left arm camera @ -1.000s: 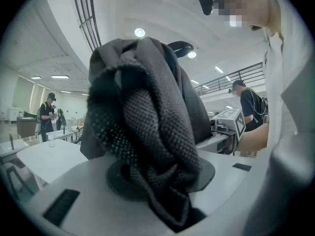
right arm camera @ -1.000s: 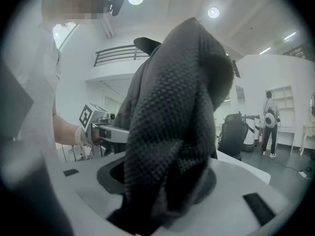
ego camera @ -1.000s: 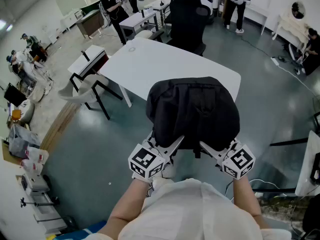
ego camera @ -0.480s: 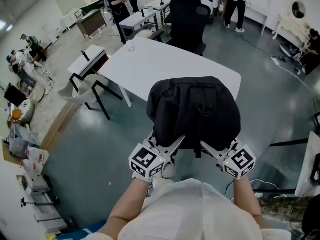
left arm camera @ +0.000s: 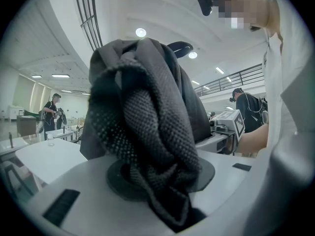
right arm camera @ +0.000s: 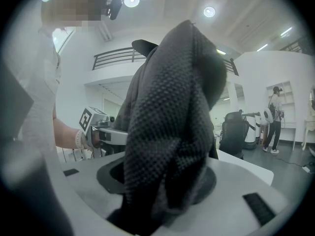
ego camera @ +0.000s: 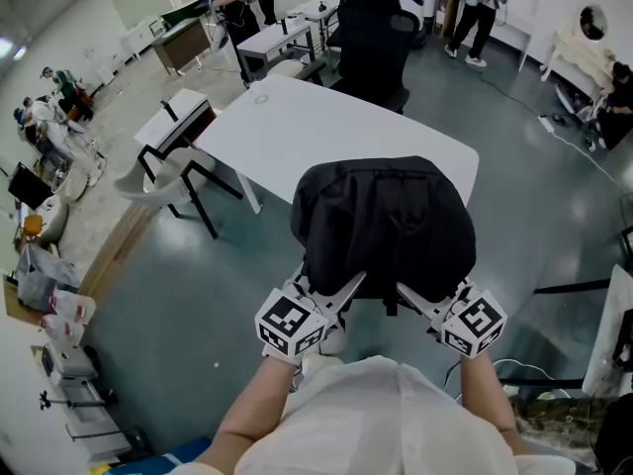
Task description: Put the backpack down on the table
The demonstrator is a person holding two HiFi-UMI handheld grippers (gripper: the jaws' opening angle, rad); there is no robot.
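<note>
The backpack (ego camera: 384, 226) is black dotted mesh, the table (ego camera: 297, 132) white, the floor (ego camera: 168, 305) grey-green.

Open tabletop (ego camera: 307, 132) ahead, black office chair (ego camera: 371, 33) beyond far edge

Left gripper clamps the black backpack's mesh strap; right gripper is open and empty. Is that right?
No. The right gripper is not empty: the right gripper view shows it shut on a mesh strap of the backpack. The left gripper does clamp its strap.

No legible txt, labels, brands or nos. anywhere.
</note>
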